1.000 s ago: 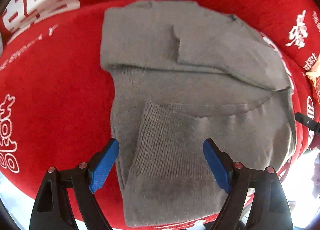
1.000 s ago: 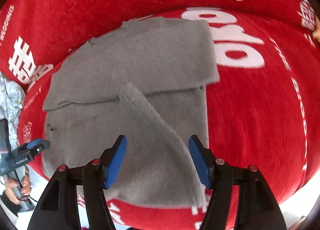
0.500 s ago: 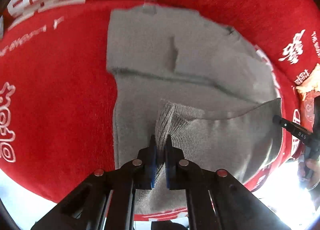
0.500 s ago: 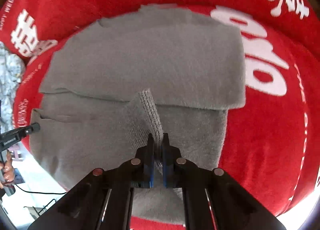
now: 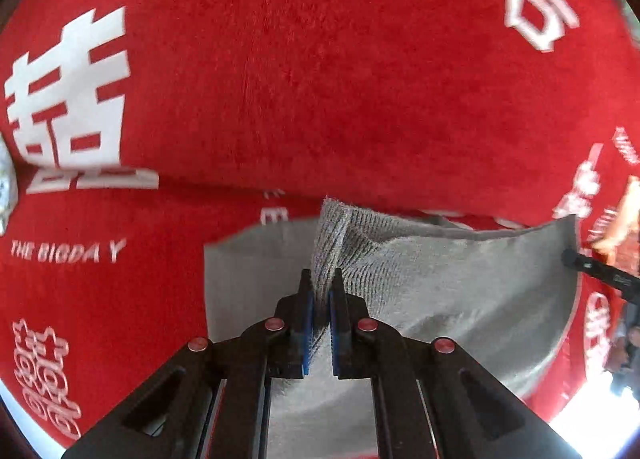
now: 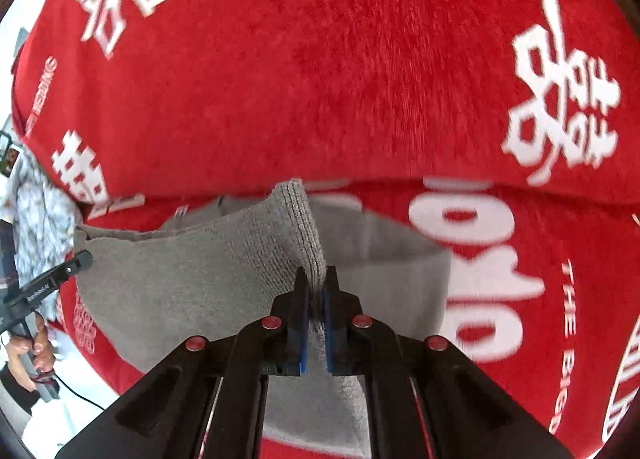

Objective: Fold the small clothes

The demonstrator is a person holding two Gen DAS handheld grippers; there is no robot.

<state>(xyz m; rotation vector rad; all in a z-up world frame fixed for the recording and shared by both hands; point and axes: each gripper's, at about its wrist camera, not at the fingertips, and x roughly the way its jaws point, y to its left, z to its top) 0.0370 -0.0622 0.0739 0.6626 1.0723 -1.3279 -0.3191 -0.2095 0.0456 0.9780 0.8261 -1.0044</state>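
Left tongs point(image 5: 320, 295) are pinching the ribbed hem of the grey sweater point(image 5: 440, 291), lower centre of frame; right tongs point(image 6: 316, 293) are pinching the same hem likewise. The garment is hanging lifted between them above the red printed cover point(image 5: 320, 79) — white lettering filling the upper frame. A floral cloth point(image 6: 36, 211) is sitting at left edge.

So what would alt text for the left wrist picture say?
The left gripper, jaws shut, pinches the ribbed hem of a grey sweater and lifts it off a red cloth printed with white characters.
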